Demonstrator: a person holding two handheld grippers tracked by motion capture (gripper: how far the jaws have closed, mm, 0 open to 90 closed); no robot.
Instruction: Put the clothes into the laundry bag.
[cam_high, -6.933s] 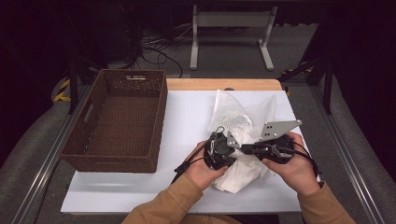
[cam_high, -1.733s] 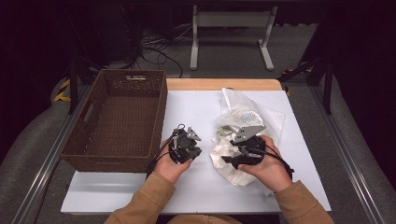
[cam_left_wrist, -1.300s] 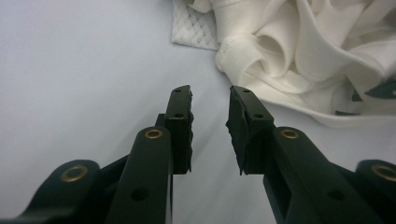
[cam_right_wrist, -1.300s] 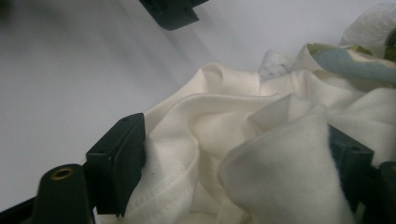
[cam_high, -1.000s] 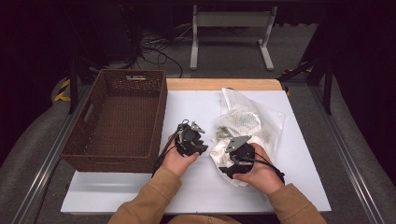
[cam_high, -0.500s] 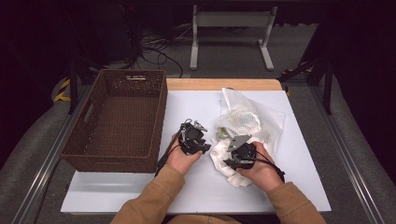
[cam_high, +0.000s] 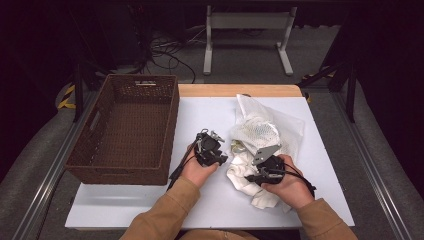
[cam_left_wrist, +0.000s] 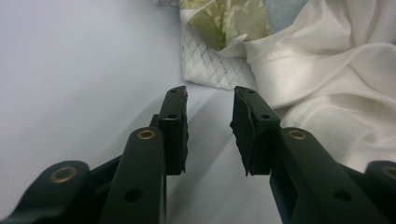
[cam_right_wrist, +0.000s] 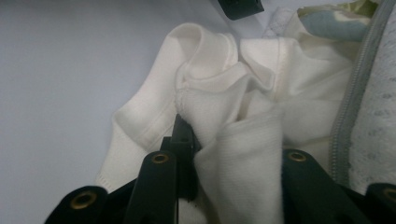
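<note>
Basket: the brown woven basket (cam_high: 125, 130) is sitting on the left part of the white table (cam_high: 200, 200), and I am seeing nothing lying inside it, just its bare woven floor.
Mesh bag: a white mesh bag (cam_high: 260, 131) with a grey zipper is lying open on the right half of the table, well apart from the basket; a green and blue patterned cloth (cam_left_wrist: 229, 21) is peeking out at its mouth.
White garment: the cream knit garment (cam_high: 245, 172) is spilling out of the bag toward the person, crumpled on the table top between the two hands.
Right gripper: the right gripper (cam_high: 260, 175) is pressing into that garment; its jaws have just been closing, and a bunched fold of the fabric (cam_right_wrist: 243, 154) is sitting clamped between them (one jaw is buried under the cloth).
Left gripper: the left gripper (cam_high: 212, 150) is hovering over bare table just beside the bag's edge, its fingers (cam_left_wrist: 173, 126) standing partly apart with nothing between them.
Sleeves: tan sleeves (cam_high: 165, 215) are coming in from the near edge.
</note>
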